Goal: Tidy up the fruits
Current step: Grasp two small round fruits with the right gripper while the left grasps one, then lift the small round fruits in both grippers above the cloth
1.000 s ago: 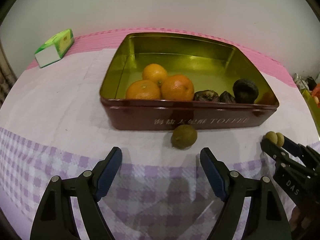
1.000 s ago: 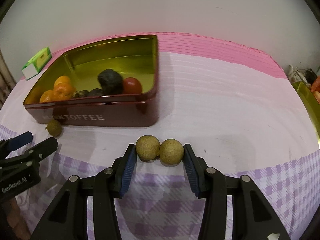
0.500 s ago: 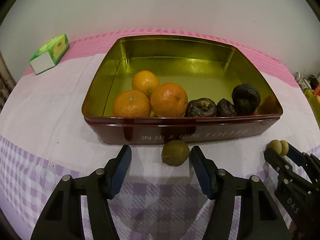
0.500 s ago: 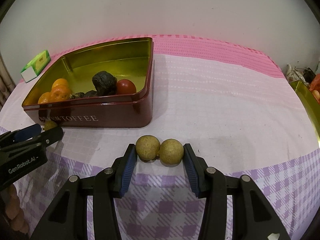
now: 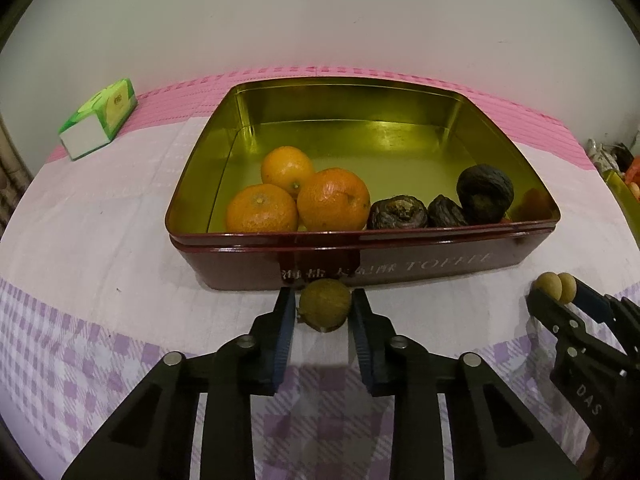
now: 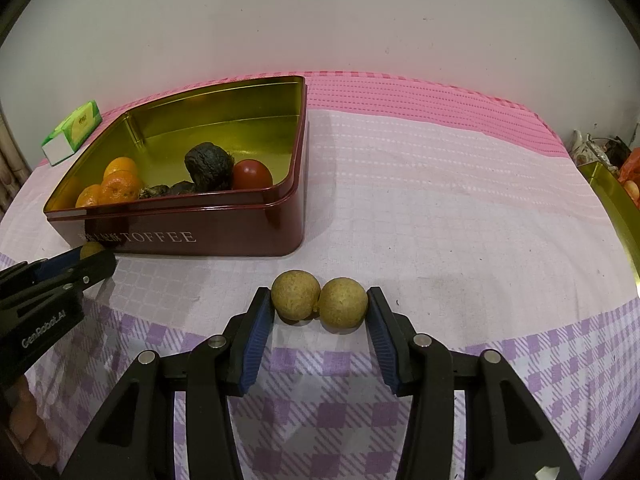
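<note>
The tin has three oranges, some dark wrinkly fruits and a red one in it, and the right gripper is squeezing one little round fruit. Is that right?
Almost. The right gripper squeezes two little round fruits side by side, not one; the right wrist view shows it. The rest holds: the tin has three oranges, dark wrinkly fruits and a red one.

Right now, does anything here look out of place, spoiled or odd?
Yes: three dark fruits in the tin look shrivelled and blackened beside fresh oranges. Nothing looks spilled or askew.
</note>
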Motion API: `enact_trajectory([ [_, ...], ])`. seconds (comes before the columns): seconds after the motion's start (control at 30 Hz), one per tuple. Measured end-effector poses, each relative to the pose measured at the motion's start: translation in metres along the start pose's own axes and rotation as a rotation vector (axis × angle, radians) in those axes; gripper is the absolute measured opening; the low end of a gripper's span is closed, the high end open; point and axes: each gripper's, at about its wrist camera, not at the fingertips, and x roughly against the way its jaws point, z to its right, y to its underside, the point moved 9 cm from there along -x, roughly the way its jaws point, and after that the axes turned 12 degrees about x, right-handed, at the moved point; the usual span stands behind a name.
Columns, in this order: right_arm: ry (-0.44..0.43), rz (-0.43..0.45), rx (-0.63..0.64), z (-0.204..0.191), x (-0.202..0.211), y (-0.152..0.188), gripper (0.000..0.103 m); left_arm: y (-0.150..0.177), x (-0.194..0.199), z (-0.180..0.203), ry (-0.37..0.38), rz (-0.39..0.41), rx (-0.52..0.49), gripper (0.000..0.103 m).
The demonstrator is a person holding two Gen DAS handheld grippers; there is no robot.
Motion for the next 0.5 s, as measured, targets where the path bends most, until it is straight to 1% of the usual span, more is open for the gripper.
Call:
enact_trajectory([
  [0.5, 0.002, 0.0, 0.002, 0.0, 0.001, -0.001, 0.044, 0.014, 0.011, -0.004, 0.021, -0.008, -0.007, 0.028],
])
